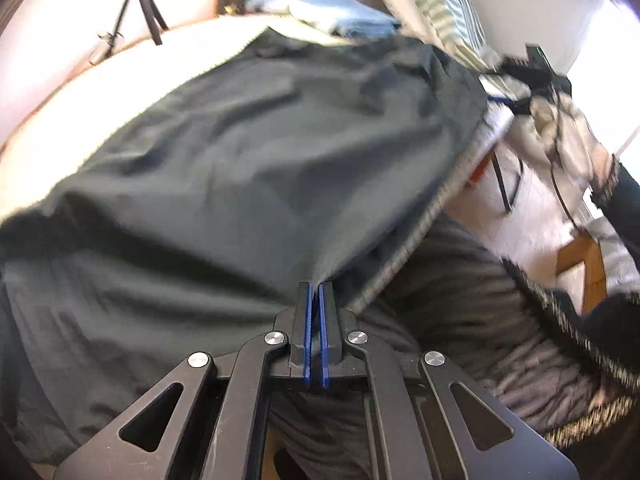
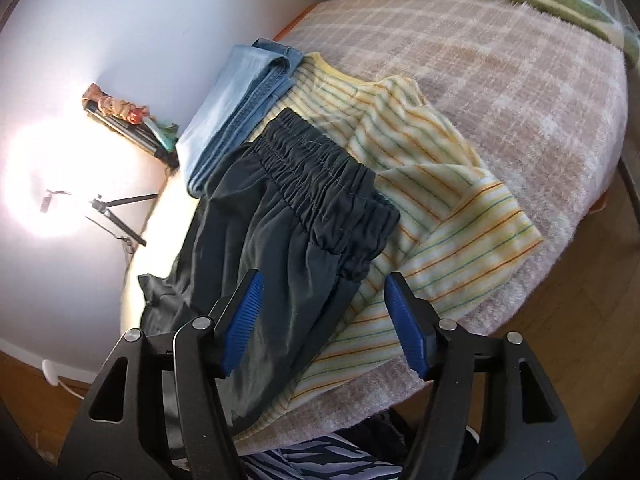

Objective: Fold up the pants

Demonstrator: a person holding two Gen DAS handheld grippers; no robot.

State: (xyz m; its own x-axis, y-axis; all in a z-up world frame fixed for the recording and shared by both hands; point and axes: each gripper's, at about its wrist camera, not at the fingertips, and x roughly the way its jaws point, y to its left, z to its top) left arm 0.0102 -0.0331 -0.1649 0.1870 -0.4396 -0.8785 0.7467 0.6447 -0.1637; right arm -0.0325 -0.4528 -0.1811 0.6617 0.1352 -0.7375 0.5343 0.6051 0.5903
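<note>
Where pants [image 2: 288,216] overlap striped shirt [image 2: 440,184]

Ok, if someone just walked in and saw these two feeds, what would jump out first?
Probably the dark pants spread over the bed, filling the left wrist view, with the left gripper shut on their near edge. In the right wrist view, the gathered waistband lies on a striped shirt beside folded jeans, and the right gripper stands open, its pads clear of the cloth.
</note>
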